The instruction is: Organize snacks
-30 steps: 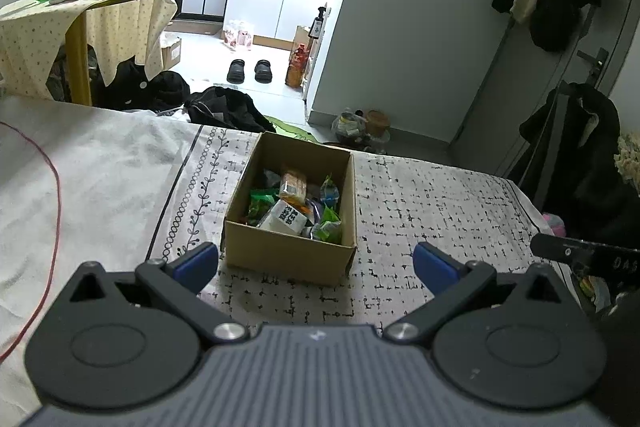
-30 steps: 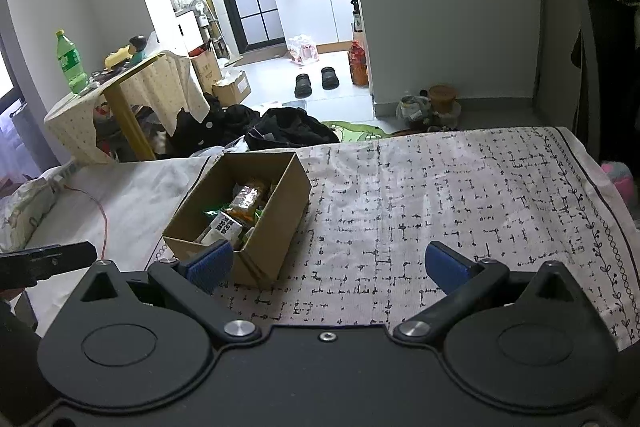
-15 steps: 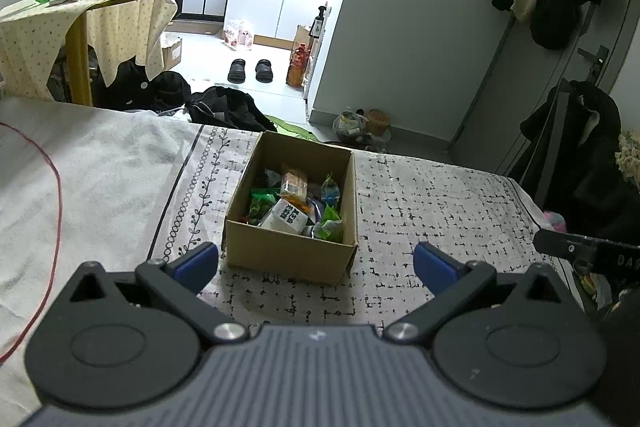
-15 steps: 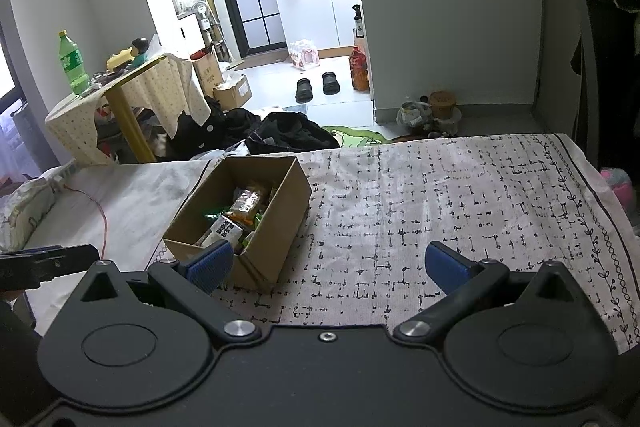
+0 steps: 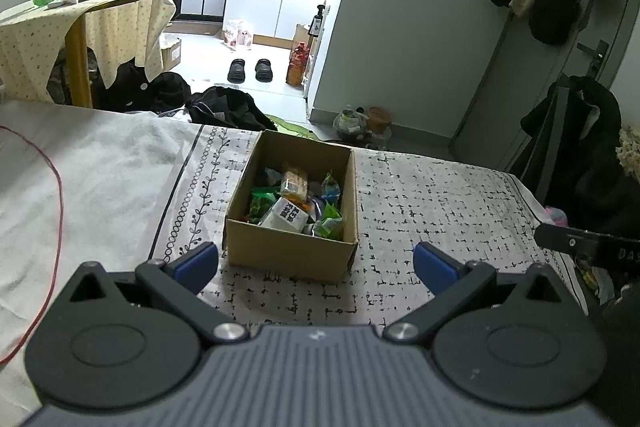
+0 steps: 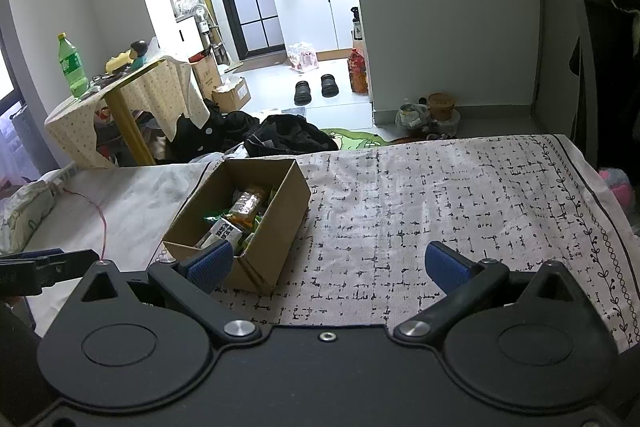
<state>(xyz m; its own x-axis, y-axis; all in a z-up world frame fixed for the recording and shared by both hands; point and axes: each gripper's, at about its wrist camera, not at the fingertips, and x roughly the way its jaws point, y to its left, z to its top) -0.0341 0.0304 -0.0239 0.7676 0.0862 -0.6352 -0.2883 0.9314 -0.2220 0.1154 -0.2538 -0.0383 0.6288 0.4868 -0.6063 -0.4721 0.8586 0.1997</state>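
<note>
A patterned cloth point(image 5: 440, 195) covers the bed point(image 5: 100, 167). On it stands an open cardboard box point(image 5: 290, 253), and the snacks point(image 5: 298, 201) lie piled inside. The left gripper point(image 5: 316, 263) hangs just short of the box, fingers point(image 5: 196, 261) wide apart and empty. The right gripper point(image 6: 328, 263) hangs beside the box, fingers point(image 6: 444, 263) likewise spread, holding nothing.

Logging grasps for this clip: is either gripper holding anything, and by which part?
Nothing is held. Left gripper and right gripper are empty, jaws wide apart.
</note>
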